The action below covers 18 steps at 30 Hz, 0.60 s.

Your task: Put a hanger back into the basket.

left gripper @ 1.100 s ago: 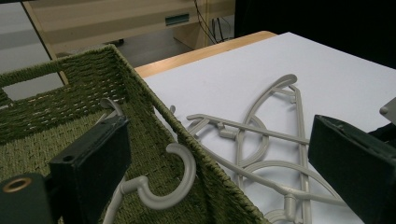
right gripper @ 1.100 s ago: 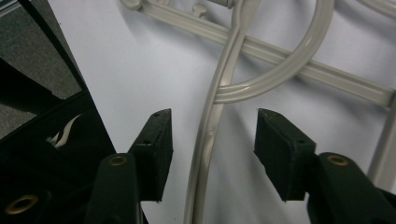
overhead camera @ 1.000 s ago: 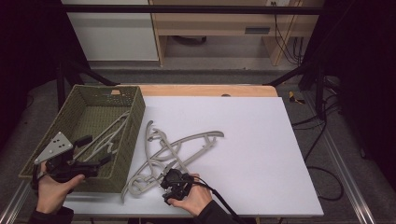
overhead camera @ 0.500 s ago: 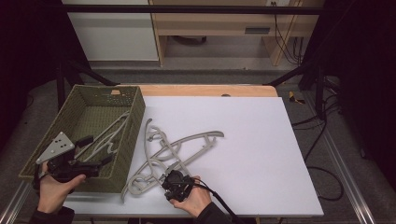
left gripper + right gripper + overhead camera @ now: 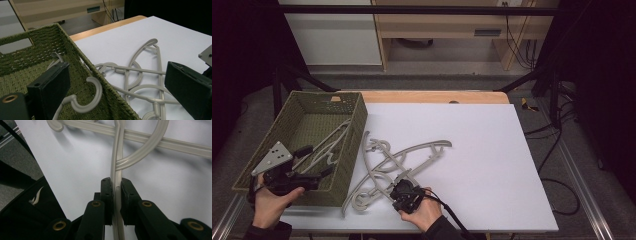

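Work in hand: grey plastic clothes hangers are going into the green woven basket (image 5: 354,131); one hanger in the basket (image 5: 326,150) lies on its floor, hook (image 5: 93,96) curled up against the near wall.
Thing held: the gripped hanger (image 5: 409,157) lies flat on the white surface (image 5: 482,150), in a crossed pile of loose hangers (image 5: 371,172) just right of the basket.
Right gripper (image 5: 116,188): its jaws have just been closing, and the fingers (image 5: 106,195) now pinch a thin bar of the gripped hanger from both sides, at the person's edge of the pile.
Left gripper (image 5: 319,162): fingers (image 5: 51,83) stand wide apart with nothing between them, hovering over the basket's near wall.
Weight and stiffness: judged light; thin moulded plastic, stiff enough to lift from one point, though the long arms will likely flex and swing.
Surface feel: smooth and glossy, so probably slippery; a thin bar could twist between the pads.
Where to hold: the straight bar now pinched is a fair spot; closer to the hook's neck would balance better.
Risk: hooks and arms of neighbouring hangers overlap it, so a lift may drag the others along.
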Each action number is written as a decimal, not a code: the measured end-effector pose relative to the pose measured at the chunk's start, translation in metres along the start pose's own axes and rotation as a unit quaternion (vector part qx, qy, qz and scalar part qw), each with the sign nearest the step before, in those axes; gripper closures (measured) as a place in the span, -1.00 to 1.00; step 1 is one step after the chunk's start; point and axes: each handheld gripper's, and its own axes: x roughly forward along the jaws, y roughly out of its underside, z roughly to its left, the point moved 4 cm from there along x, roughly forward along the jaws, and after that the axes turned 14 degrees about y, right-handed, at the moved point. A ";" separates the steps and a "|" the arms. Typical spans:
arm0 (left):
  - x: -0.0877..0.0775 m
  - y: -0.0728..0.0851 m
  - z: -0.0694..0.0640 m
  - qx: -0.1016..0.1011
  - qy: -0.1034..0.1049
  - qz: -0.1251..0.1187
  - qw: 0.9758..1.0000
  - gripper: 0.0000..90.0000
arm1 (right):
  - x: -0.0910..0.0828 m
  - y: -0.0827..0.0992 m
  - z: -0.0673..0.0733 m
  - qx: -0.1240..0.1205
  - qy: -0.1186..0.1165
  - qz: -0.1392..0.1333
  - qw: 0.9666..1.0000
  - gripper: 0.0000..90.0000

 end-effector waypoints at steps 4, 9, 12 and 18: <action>0.000 0.000 0.000 0.001 0.001 -0.002 1.000 -0.86 | -0.007 0.004 -0.010 0.005 -0.009 -0.005 1.000 0.82; 0.000 -0.001 -0.003 0.005 0.006 -0.003 1.000 -0.86 | -0.022 0.010 -0.029 0.003 -0.017 -0.021 1.000 0.82; 0.001 -0.002 -0.006 0.011 0.012 -0.003 1.000 -0.86 | -0.036 0.013 -0.043 0.004 -0.024 -0.032 0.999 0.82; 0.006 -0.006 -0.016 0.028 0.027 0.002 0.999 -0.86 | -0.069 0.019 -0.070 -0.002 -0.054 -0.060 0.997 0.82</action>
